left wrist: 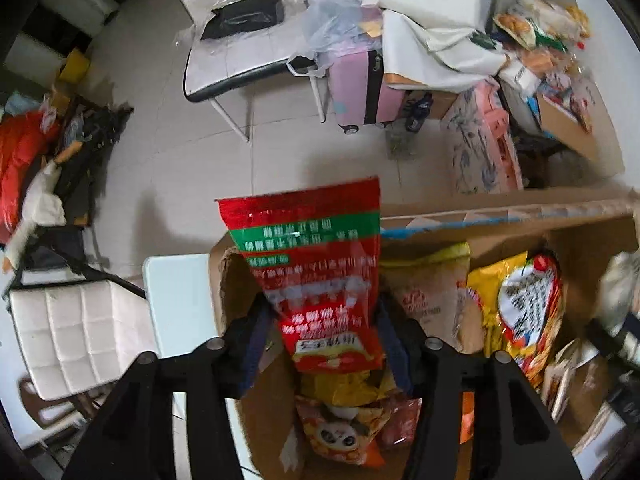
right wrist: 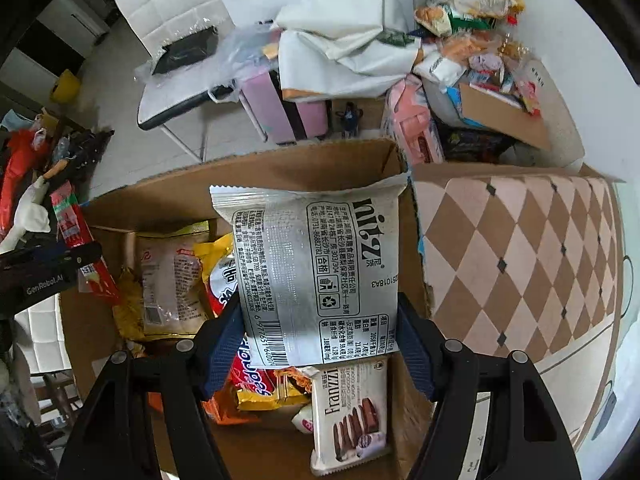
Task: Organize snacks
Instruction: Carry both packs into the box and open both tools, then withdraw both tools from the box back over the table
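left tool (left wrist: 326, 344) clamps red packet (left wrist: 316, 268), upright | right tool (right wrist: 318, 336) clamps silver packet (right wrist: 312, 268), upright over box (right wrist: 248, 168)

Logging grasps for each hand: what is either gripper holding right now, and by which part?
The left gripper grips a red snack bag near its lower end. The right gripper grips a silver packet by its lower side edges, over the cardboard box.
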`<state>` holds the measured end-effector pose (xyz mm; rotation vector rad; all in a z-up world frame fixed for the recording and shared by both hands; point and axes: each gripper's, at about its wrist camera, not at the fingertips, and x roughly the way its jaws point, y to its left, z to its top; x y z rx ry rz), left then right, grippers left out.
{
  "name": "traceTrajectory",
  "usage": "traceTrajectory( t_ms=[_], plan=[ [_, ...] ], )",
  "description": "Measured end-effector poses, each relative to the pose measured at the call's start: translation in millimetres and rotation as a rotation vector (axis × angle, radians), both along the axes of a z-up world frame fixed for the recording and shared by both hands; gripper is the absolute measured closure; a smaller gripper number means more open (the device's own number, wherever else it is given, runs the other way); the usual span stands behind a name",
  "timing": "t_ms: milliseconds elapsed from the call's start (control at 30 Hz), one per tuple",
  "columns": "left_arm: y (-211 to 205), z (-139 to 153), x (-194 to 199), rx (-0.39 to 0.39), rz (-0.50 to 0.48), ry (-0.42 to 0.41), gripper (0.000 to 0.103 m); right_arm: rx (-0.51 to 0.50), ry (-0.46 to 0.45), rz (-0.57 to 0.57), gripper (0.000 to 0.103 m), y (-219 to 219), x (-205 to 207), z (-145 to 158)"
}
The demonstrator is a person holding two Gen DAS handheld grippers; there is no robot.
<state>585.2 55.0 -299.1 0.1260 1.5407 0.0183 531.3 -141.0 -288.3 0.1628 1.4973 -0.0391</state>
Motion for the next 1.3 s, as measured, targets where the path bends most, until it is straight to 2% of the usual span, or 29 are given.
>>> traceTrajectory(
  t_ms=[67, 133, 267, 600, 867, 1100, 1300],
  plan=[
    [3.9, -1.9, 0.9, -0.034, 0.034, 0.004, 0.041, -0.018, 0.014, 0.006, 0.018, 1.1, 2.1, -5.8],
    [6.3, -2.9, -0.2, -0.051, 0.057, 0.001, 0.033, -0.023, 0.003, 0.014, 0.015, 3.7, 2.2, -7.1],
    [0.8, -0.8, -6.5, -0.067, 0.047, -0.010, 0.013, -0.024, 0.004, 0.024, 0.014, 8.2, -0.7, -9.1],
    [-6.3, 24.1, -42.8, -0.143, 0.049, -0.066, 0.013, -0.025, -0.026, 0.033, 0.012, 11.2, -21.9, 6.0],
    [-8.4, 65.8, -98.5, -0.190, 0.063, -0.200, 0.013, -0.045, -0.109, 0.054, 0.012, 13.2, -61.6, 39.1],
    [-12.8, 102.2, -156.2, -0.130, 0.039, -0.324, 0.013, -0.067, -0.191, 0.070, 0.012, 13.3, -108.4, 70.9],
    [-11.8, 132.2, -198.5, -0.121, 0.053, -0.409, 0.013, -0.066, -0.268, 0.083, 0.012, 15.0, -153.6, 102.0]
  ],
)
